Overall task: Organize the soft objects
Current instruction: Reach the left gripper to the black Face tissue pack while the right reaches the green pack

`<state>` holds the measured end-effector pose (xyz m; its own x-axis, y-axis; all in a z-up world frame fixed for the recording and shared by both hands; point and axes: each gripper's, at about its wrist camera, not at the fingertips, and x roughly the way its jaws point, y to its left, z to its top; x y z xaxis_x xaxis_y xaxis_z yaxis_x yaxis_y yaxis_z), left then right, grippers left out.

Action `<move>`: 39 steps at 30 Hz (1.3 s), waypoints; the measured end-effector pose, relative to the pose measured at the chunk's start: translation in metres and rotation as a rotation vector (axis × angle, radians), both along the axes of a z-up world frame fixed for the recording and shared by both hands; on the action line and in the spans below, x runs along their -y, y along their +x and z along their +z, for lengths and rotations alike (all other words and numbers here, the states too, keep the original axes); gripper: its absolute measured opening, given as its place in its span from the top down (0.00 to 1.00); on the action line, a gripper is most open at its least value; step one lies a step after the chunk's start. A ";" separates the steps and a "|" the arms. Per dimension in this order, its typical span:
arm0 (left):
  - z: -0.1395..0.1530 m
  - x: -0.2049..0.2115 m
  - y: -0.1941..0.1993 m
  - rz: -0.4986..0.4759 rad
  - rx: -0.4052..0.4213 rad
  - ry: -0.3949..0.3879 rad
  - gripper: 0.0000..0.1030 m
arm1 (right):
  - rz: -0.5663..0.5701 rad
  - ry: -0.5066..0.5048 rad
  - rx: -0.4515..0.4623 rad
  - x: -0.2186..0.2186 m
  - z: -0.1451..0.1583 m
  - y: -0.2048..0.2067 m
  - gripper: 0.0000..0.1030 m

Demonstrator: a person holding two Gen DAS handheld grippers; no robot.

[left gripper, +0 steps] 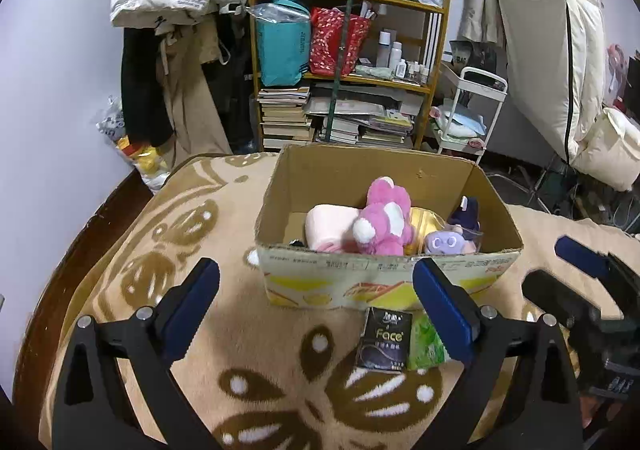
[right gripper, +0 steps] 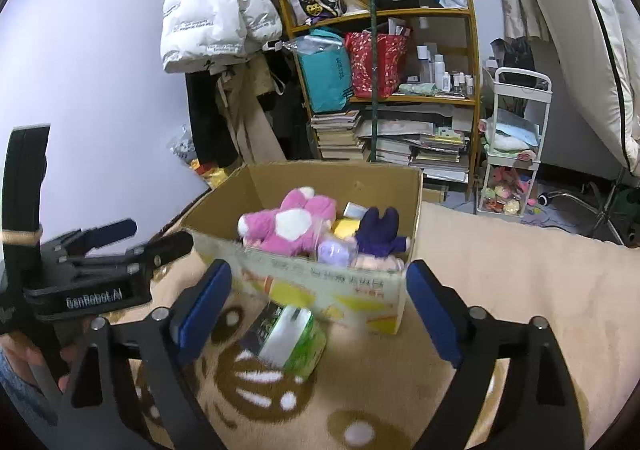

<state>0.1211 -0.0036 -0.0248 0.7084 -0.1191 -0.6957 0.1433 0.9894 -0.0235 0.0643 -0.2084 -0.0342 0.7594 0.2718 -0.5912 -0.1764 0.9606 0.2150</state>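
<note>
Both grippers point(left gripper: 316, 290) point(right gripper: 318, 294) spread empty, cardboard box point(left gripper: 384, 278) ahead, pale pink cushion point(left gripper: 326, 224) only in left view.

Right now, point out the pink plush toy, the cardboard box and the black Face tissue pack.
pink plush toy point(left gripper: 382, 224): left wrist view, on its pink body.
cardboard box point(left gripper: 360, 268): left wrist view, on the near outer wall.
black Face tissue pack point(left gripper: 384, 338): left wrist view, on its printed front.

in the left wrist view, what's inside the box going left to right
pale pink cushion → pink plush → yellow item, mostly hidden → light purple plush, with a dark navy one just behind it
</note>
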 end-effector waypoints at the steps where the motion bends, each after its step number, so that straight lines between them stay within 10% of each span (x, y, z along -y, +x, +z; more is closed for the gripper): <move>1: 0.001 -0.001 -0.003 0.003 -0.002 -0.001 0.06 | 0.000 -0.005 0.001 0.000 0.000 -0.005 0.05; 39: 0.000 -0.006 -0.061 0.011 -0.057 0.054 0.06 | -0.062 0.037 -0.008 0.021 0.000 -0.043 0.01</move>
